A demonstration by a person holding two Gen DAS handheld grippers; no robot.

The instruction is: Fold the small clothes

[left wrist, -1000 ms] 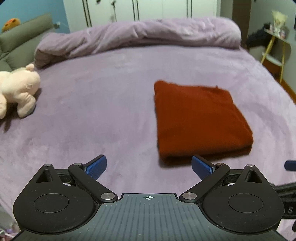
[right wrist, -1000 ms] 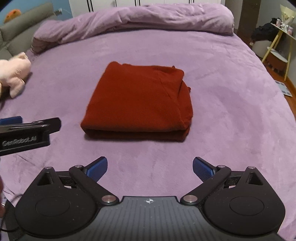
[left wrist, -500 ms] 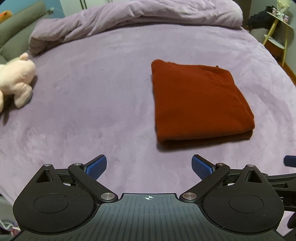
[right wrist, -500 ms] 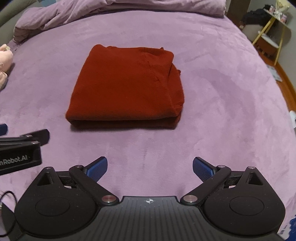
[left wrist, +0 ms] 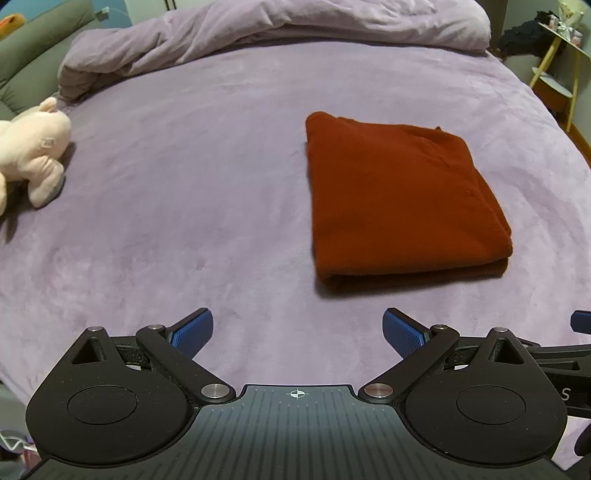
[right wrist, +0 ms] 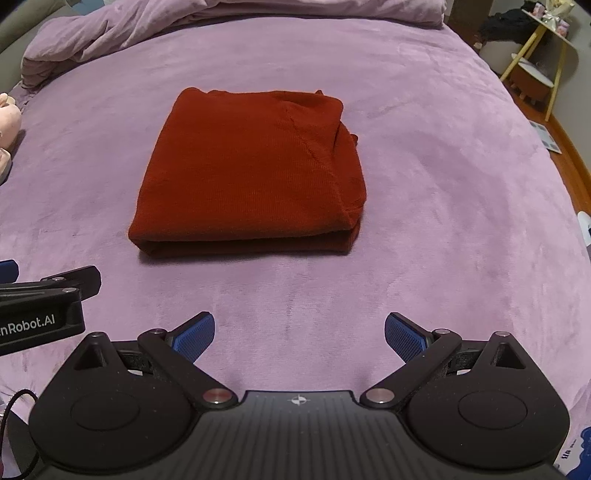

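A folded red garment (right wrist: 251, 173) lies flat at the center of the right wrist view on a purple bedspread (right wrist: 424, 147). Both the right gripper (right wrist: 299, 332) and left gripper (left wrist: 297, 330) hover short of it, jaws spread wide, holding nothing. A pink plush toy (left wrist: 29, 147) rests at far left, a rumpled duvet (left wrist: 258, 33) along the top.

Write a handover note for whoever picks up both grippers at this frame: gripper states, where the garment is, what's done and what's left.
Left gripper: open, empty, above the purple bedspread.
Right gripper: open, empty, short of the garment's near edge.
Red knit garment: lies folded into a compact rectangle mid-bed, touching neither gripper.
Done: the fold looks complete, layers stacked.
Left: probably nothing except tidying the slightly uneven right edge. A pink plush toy lies far left, clear of the work.
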